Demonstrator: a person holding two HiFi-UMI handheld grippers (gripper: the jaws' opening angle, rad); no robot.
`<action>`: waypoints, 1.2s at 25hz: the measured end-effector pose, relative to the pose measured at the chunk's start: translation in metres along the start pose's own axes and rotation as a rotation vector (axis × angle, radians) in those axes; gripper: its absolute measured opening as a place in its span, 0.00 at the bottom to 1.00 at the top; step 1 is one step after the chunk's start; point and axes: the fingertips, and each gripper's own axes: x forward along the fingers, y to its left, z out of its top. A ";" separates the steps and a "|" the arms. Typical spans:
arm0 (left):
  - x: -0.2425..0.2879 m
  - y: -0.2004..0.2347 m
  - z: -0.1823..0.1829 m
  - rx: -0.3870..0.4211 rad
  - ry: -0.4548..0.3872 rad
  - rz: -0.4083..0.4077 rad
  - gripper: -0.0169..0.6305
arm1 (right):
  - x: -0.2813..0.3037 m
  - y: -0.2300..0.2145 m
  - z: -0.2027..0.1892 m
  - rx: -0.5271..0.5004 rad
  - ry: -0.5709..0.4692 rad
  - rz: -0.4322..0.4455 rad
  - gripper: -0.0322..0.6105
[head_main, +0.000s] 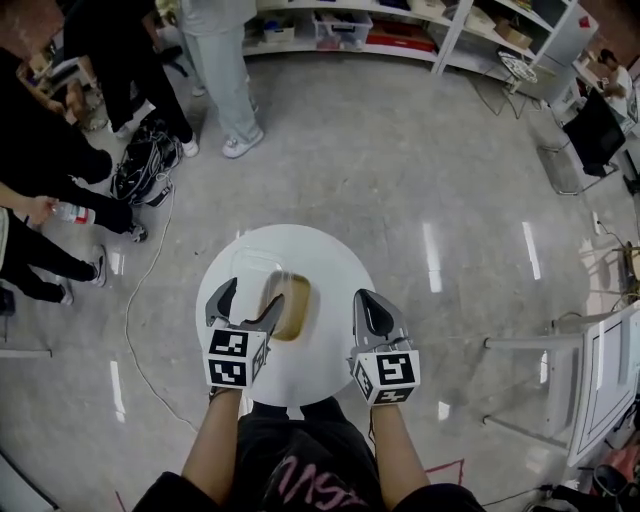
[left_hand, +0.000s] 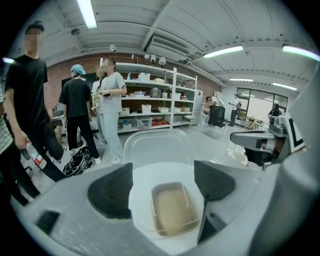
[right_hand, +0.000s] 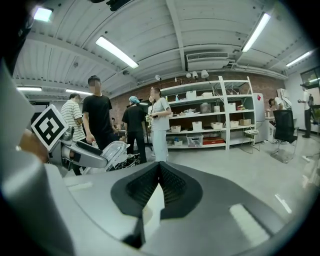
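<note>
- Left gripper: jaws spread, gripping nothing. The clear tray of tan contents sits between them on the round white table.
- Right gripper: jaws pressed together, empty, at the table's right side.
- I judge this the approach stage. A grasp calls for lowering the jaws astride one tray wall.

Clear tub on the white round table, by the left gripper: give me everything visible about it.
The tub is small, rectangular and clear, plastic by its look, with rounded corners and a raised rim. It sits upright on the round white table, tan inside; liquid or solid, can't tell. The left gripper has its jaws apart with the tub showing between them; contact unclear. A larger clear piece stands just behind it.
</note>
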 end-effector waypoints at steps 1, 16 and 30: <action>-0.004 0.001 0.005 0.000 -0.013 0.002 0.62 | -0.001 0.002 0.005 -0.006 -0.006 0.002 0.06; -0.076 0.017 0.072 0.027 -0.232 0.022 0.62 | -0.021 0.040 0.071 -0.074 -0.109 0.018 0.06; -0.135 0.039 0.124 0.081 -0.398 0.045 0.62 | -0.034 0.062 0.120 -0.131 -0.158 0.010 0.06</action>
